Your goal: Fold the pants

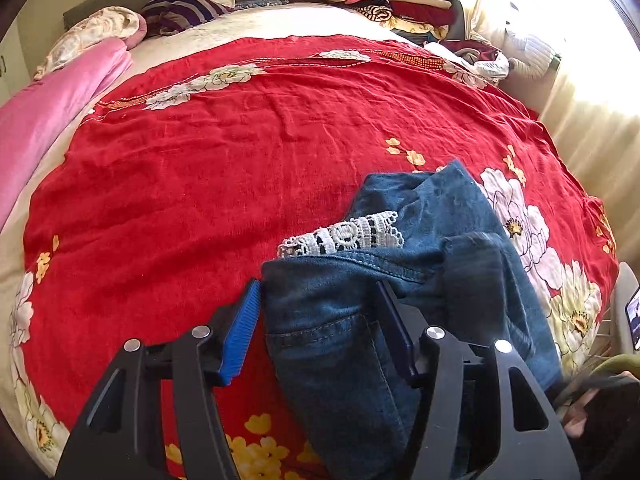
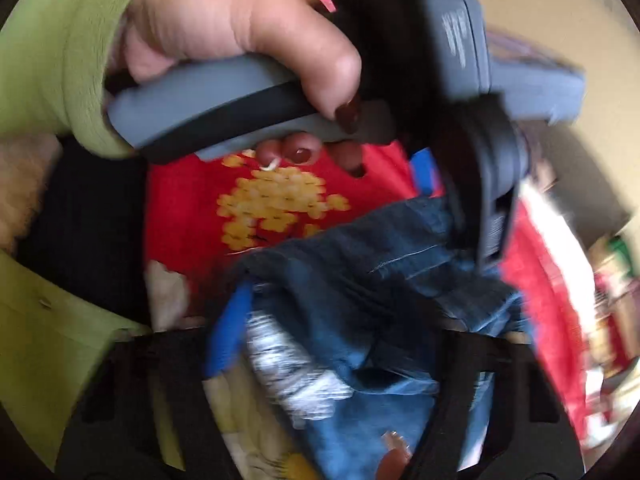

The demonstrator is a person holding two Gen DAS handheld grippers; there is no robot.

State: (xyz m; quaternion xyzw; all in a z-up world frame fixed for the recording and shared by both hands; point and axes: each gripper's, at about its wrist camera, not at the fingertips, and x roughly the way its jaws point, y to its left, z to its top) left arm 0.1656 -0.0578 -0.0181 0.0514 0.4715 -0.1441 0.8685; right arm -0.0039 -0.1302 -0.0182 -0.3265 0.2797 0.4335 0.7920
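Now jeans (image 1: 340, 320) between both hand-held grippers

Right wrist view heavily motion-blurred: the right gripper (image 2: 332, 344) fingers are smeared, so grip on the jeans (image 2: 360, 280) cannot be confirmed. In the left wrist view, the jeans are cut off by the bottom edge; right finger pad of the left gripper (image 1: 320, 320) is possibly covered by denim.
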